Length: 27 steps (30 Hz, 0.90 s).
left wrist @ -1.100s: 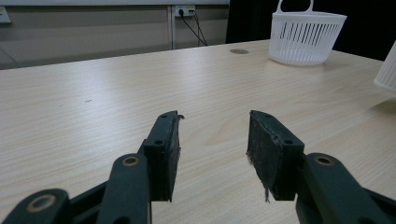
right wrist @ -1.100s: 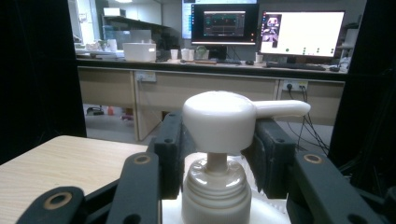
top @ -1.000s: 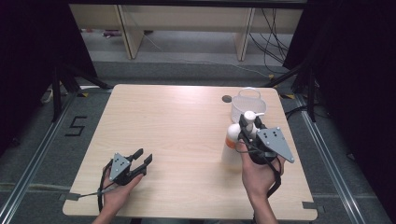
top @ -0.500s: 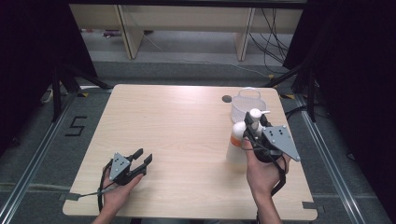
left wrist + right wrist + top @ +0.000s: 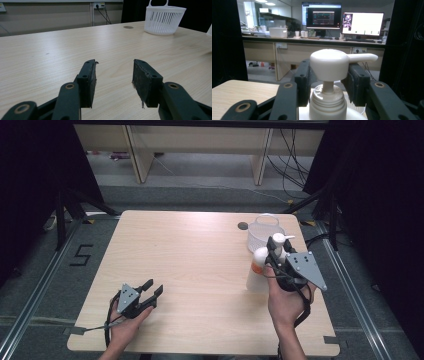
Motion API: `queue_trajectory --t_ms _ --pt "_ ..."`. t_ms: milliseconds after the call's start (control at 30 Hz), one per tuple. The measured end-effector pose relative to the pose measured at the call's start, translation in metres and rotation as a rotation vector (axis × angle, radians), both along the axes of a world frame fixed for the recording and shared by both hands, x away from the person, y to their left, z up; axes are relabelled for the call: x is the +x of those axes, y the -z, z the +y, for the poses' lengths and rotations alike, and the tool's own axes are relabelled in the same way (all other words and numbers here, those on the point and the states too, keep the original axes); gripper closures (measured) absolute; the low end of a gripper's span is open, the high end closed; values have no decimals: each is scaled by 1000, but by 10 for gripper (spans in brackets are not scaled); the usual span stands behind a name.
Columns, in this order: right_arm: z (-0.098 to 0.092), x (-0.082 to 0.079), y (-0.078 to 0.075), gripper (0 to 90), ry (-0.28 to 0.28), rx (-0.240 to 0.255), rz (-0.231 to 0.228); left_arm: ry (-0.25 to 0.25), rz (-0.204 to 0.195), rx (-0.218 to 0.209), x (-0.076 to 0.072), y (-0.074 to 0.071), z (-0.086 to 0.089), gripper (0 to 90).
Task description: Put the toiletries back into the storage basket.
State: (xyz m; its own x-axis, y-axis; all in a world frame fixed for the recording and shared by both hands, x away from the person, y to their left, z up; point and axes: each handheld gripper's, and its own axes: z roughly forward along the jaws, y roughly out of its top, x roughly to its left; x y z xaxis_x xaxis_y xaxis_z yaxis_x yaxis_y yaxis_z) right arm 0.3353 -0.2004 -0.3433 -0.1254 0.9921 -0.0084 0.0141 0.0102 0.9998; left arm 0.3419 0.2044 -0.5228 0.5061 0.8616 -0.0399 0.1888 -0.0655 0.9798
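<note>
Pump bottle [image 5: 261, 265]: white, with an orange band on its body; it is upright at the right side of the desk, just in front of the basket. Whether its base touches the desk, I cannot tell.
Pump head [image 5: 329, 64]: white, spout pointing right in the right gripper view, sitting between the two black jaws above the ribbed collar.
Right gripper [image 5: 275, 251]: held in the person's right hand [image 5: 286, 302]; its jaws are closed on the pump head, one on each side. The grey three-cornered plate sits on top.
Basket [image 5: 265, 232]: white, slotted wall, with a handle; it stands near the far right edge of the desk, behind the bottle.
Left gripper [image 5: 152, 290]: held in the left hand near the front left of the desk, well apart from the bottle; its jaws are spread with nothing between them, low over the wood.
Desk [image 5: 190, 260]: light wood, with a small dark round spot just left of the basket.
</note>
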Motion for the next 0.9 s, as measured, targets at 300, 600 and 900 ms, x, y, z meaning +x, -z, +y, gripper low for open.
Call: queue_trajectory --t_ms 300,600,900 --pt "-5 3 -4 601 11 -5 -13 0 0 0 0 0 0 528" --pt "-9 7 -7 601 25 -2 -20 1 -1 0 0 0 0 528" --pt "-13 11 -10 601 35 -10 -34 -1 1 0 0 0 0 528"
